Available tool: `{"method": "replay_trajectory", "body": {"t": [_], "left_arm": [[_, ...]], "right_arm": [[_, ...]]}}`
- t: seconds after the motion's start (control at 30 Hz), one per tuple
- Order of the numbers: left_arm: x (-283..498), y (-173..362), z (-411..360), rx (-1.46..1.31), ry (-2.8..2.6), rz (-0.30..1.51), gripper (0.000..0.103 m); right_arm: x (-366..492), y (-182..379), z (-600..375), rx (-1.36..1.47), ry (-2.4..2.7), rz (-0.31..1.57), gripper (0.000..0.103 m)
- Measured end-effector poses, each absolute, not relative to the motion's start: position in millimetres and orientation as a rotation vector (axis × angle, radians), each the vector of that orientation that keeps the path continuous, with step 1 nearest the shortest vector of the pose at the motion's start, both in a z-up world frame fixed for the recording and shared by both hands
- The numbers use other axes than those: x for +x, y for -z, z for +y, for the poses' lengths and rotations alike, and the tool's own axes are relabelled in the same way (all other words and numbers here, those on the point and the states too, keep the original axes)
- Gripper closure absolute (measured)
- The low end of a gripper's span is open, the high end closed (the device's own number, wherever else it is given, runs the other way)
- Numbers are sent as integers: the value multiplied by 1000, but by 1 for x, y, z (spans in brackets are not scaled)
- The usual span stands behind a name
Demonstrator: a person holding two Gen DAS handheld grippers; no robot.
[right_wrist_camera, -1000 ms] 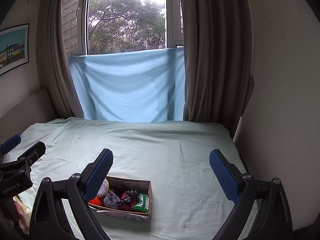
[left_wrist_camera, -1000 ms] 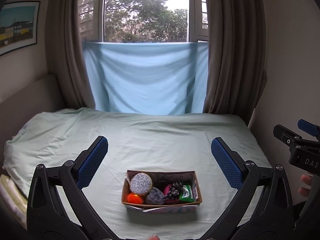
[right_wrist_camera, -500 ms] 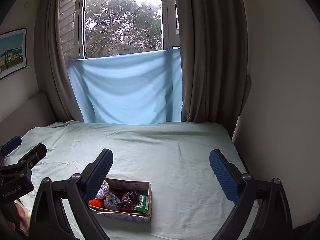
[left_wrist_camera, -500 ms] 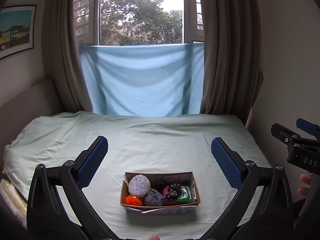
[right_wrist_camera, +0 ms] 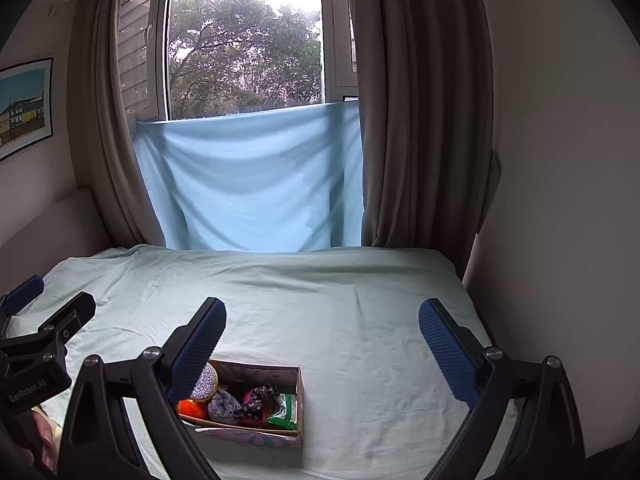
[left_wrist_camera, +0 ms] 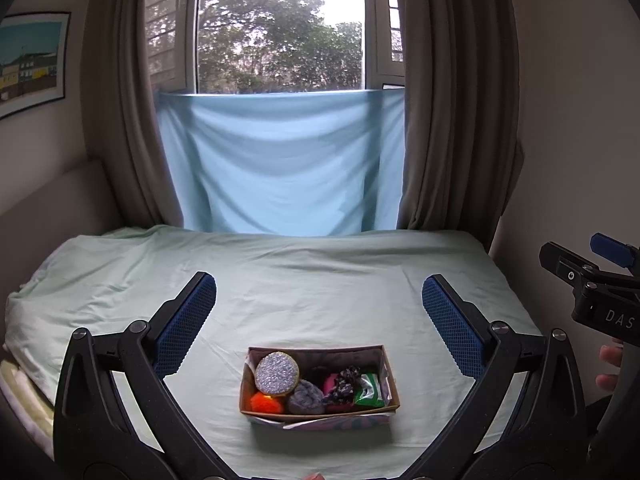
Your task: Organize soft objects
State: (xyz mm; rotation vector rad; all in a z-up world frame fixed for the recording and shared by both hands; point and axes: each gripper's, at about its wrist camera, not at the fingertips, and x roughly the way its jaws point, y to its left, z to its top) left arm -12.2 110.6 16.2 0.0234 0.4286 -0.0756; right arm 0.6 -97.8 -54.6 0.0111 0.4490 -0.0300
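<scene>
Left wrist view: your left gripper (left_wrist_camera: 319,308) holds its fingers spread wide, gripping nothing. The box (left_wrist_camera: 318,414) sits at 6 o'clock on the bed (left_wrist_camera: 320,276), soft objects (left_wrist_camera: 304,386) gathered inside, so nothing spills.

Right wrist view: your right gripper (right_wrist_camera: 322,334) is likewise wide and empty; the box (right_wrist_camera: 298,394) lies at 7 o'clock. Curtains (right_wrist_camera: 420,120) frame the window (right_wrist_camera: 244,40).

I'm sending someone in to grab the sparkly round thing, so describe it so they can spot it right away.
On the pale green bed under the window, a small open cardboard box sits near the front edge. The sparkly round pad is propped at the box's left end, above an orange pom-pom and beside a grey knit bundle. It alone is a flat silver glittery disc with a tan rim.
</scene>
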Motion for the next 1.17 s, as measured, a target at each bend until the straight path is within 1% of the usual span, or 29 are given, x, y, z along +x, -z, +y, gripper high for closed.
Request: {"method": "replay_trajectory", "body": {"t": [1.17], "left_arm": [[-17, -16, 103, 53, 57, 369, 0]], "right_arm": [[5, 57, -95, 21, 39, 462, 7]]}}
